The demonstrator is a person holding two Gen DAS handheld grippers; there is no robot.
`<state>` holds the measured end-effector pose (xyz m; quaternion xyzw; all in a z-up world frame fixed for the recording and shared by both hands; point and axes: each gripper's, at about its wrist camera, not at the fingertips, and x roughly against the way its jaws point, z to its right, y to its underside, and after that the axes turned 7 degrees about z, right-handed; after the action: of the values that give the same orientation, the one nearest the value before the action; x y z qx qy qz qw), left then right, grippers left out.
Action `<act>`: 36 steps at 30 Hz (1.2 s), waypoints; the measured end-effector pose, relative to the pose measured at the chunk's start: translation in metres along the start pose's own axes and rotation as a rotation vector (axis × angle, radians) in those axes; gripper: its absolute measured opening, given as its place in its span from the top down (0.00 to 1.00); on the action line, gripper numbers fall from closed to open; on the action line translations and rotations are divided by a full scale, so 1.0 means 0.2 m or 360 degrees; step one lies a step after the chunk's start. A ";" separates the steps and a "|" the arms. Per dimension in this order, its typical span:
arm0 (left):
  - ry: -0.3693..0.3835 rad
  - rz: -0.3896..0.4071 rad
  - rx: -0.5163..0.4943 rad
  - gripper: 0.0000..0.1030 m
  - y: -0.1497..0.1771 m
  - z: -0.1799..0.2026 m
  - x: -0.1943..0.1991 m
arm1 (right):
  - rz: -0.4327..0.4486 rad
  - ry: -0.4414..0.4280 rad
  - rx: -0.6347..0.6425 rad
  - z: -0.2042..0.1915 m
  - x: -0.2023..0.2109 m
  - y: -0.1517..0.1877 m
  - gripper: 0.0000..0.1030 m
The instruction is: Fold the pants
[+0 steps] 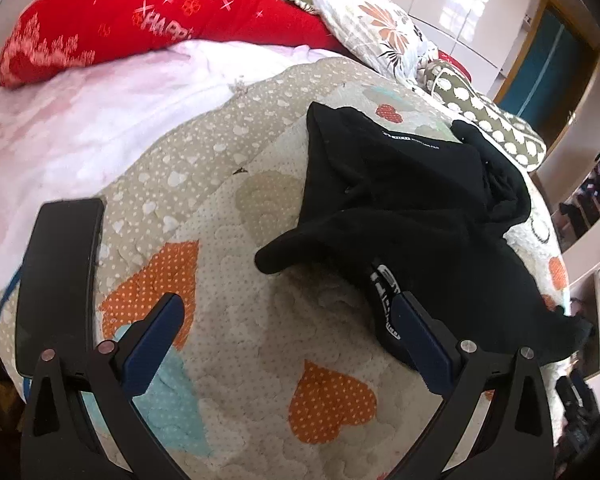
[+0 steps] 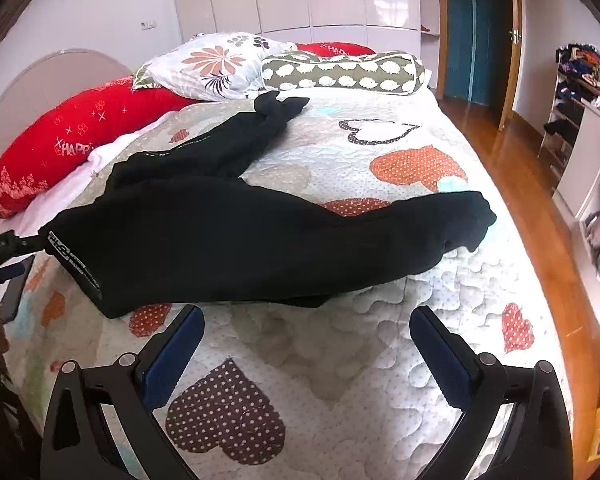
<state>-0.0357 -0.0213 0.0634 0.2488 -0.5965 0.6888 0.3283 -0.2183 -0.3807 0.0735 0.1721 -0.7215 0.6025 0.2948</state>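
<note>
Red pillow (image 2: 56, 144), floral pillow (image 2: 216, 66), possibly phone (image 1: 58, 272)

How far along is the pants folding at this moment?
Barely started. Done: the black pants lie spread on the quilt, legs apart, no fold visible. In hand: nothing; the left hand-held gripper and right hand-held gripper are both open, near the waistband. Left: gripping it and making every fold.

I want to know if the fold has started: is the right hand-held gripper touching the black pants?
Apart. The right wrist view shows the right hand-held gripper open, with bare quilt between its fingertips and the black pants.
</note>
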 end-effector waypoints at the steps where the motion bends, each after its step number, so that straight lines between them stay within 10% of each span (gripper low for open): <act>1: -0.0007 0.0003 -0.0020 0.00 0.00 0.02 0.00 | -0.0003 -0.0006 -0.0003 0.00 -0.01 0.00 0.01; 21: -0.0005 -0.0004 -0.0062 0.00 0.01 0.11 -0.09 | -0.0009 0.0089 -0.0153 0.24 0.00 0.02 0.01; 29: -0.0012 -0.0033 -0.0100 0.00 -0.01 0.16 -0.15 | -0.0073 0.0059 -0.0210 0.39 -0.12 -0.06 0.37; 36: -0.0025 -0.0028 -0.0112 0.00 -0.02 0.20 -0.15 | -0.0044 -0.0106 -0.0168 0.27 -0.46 -0.43 0.36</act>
<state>-0.0150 -0.0643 0.0506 0.2476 -0.6207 0.6626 0.3382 -0.1070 -0.4613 0.0755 0.1861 -0.7592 0.5534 0.2876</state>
